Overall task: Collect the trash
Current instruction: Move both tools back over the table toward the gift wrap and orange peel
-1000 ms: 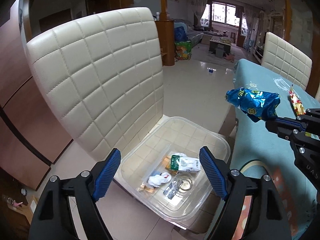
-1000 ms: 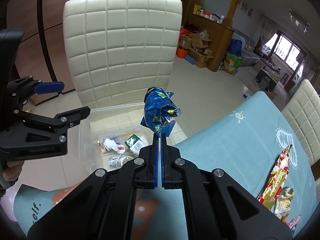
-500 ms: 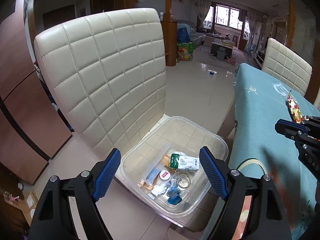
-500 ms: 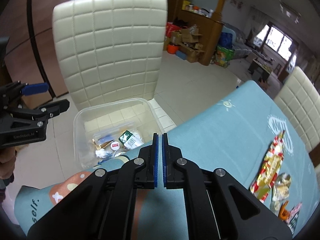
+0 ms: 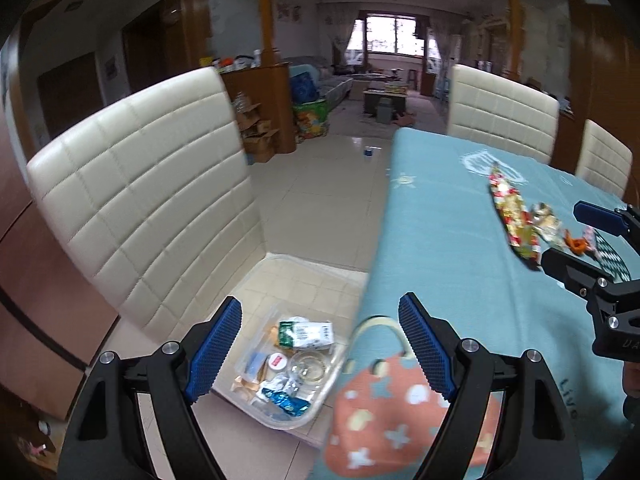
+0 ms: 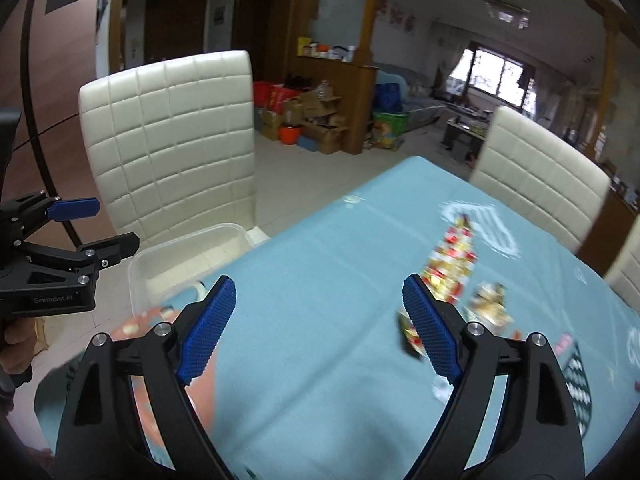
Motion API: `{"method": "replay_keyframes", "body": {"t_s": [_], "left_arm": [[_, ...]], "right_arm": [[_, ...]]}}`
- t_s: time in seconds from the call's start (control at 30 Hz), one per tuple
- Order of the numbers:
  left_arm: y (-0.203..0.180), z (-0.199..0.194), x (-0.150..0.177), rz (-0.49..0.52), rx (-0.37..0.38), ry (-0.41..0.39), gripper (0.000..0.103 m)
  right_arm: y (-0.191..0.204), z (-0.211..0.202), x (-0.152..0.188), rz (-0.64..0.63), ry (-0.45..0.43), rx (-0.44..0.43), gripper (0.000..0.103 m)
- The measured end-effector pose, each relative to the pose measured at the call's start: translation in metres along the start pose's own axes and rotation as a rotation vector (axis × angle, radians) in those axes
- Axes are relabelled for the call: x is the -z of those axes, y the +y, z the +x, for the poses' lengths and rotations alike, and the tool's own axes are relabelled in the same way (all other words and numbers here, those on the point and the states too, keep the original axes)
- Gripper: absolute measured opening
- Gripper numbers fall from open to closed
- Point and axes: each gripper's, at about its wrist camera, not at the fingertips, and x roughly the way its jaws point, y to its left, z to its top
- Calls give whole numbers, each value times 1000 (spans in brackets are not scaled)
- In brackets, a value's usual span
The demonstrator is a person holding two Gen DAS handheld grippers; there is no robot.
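A clear plastic bin (image 5: 304, 280) sits on a cream chair seat and holds several scraps, among them a crumpled blue snack bag (image 5: 286, 402). My left gripper (image 5: 320, 344) hovers open above the bin's right side and the table edge, with nothing in it. On the teal tablecloth lie a long red-and-gold wrapper (image 6: 452, 268), a crumpled gold wrapper (image 6: 490, 304) and smaller scraps. My right gripper (image 6: 316, 300) is over the cloth just left of them, its jaws opening with nothing between them. In the left wrist view, the right gripper (image 5: 560, 234) stands wide beside the red-and-gold wrapper (image 5: 512, 216).
The quilted chair back (image 6: 172, 140) rises behind the bin (image 6: 188, 252). More cream chairs (image 6: 536, 192) stand along the table's far side. The left gripper (image 6: 116, 224) and a person's hand (image 6: 16, 344) are at the left edge. Tiled floor lies between chair and table.
The right gripper let go of the blue snack bag, which now lies in the bin, then opened wide and swung right over the table. The left gripper also swung right and rose.
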Motion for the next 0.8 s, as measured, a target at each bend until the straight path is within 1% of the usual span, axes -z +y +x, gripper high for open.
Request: {"method": "replay_keyframes", "body": {"t_s": [0.13,0.2,0.27,0.4,0.47,0.57,0.67,0.8], "left_arm": [[-39,-14,-6,80,38,-22,79],[-63,-19,-9,133,50,-29,79],[-80,-23,-11,166,70,-31,79],[-120,-28,-16,223,116,-24,79],[-138,-26,-18,246,144,-17,79],[-164,-20,-19,270,165,7,79],[-184,-10,-20,282,184,39,79],[-201,7,-23,295,173,64,79]], "right_arm": [[-30,-24,16,57,-8,48,86],[-50,-34,27,94,3,77,86],[-69,-41,37,135,23,94,85],[-106,-55,57,228,55,133,78],[-121,-62,67,256,63,167,78],[-139,-68,77,272,76,213,78],[-154,-68,85,285,92,233,76],[-174,-59,90,310,115,243,76]]}}
